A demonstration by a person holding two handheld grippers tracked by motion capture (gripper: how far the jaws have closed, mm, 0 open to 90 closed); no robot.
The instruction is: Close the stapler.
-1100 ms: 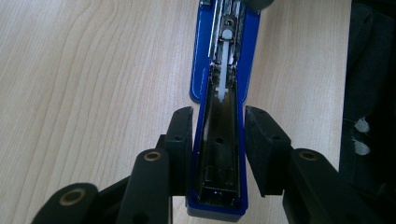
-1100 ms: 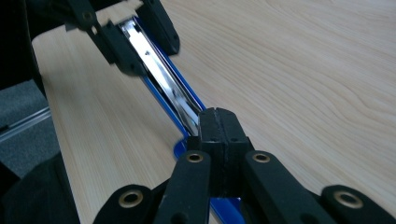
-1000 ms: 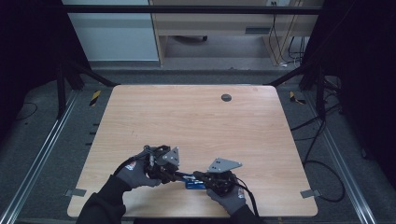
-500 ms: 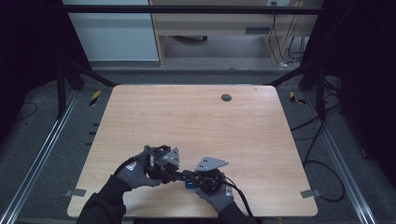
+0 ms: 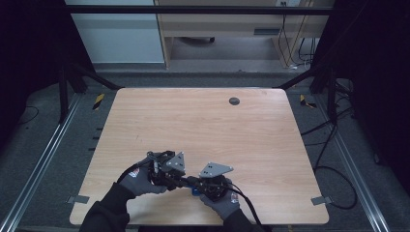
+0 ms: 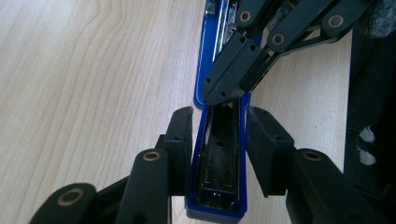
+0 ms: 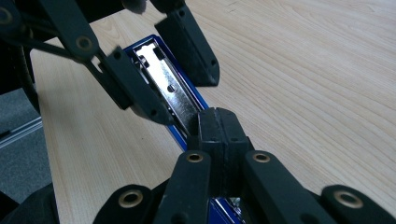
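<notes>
A blue stapler (image 6: 219, 163) lies open near the table's front edge, its shiny metal magazine (image 7: 168, 79) facing up. My left gripper (image 6: 219, 135) straddles the stapler's blue body: one pad rests against its side and the other stands a sliver off it. Its jaws have just been opening slightly. My right gripper (image 7: 218, 123) is shut with nothing between its pads, and its tip rests on the magazine. In the high view the left gripper (image 5: 183, 181) and right gripper (image 5: 197, 182) meet nose to nose over the stapler (image 5: 196, 190).
The wooden table (image 5: 203, 125) has a dark round grommet (image 5: 234, 101) near its far edge. Metal frame rails run along both sides, and cables (image 5: 333, 145) lie on the floor at the right. A gloved hand holds each gripper.
My right gripper has moved left along the front edge, closing on the left gripper and the stapler. The left hand stayed where it was.
</notes>
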